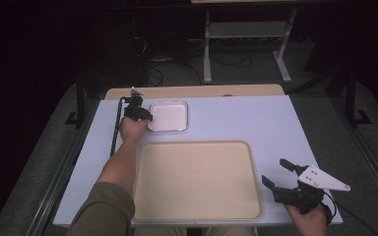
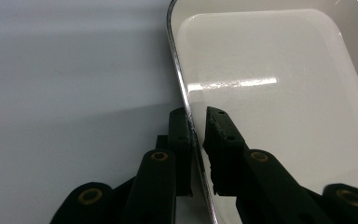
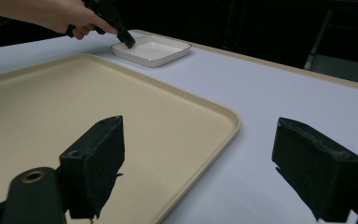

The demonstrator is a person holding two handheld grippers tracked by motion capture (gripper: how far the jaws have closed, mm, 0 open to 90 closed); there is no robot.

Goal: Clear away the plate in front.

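Observation:
A small white tray with a shiny rim lies at the back of the table, left of centre. My left gripper is at its left edge. In the left gripper view the two black jaws straddle that rim, one outside and one inside the white tray, and they pinch it. My right gripper rests open near the table's front right corner with nothing between its pads. The right gripper view also has the left gripper at the white tray far off.
A large beige tray with nothing on it lies in front of me between the two hands, and its corner is close to the right gripper's jaws. The pale table top has a wooden strip along its back edge.

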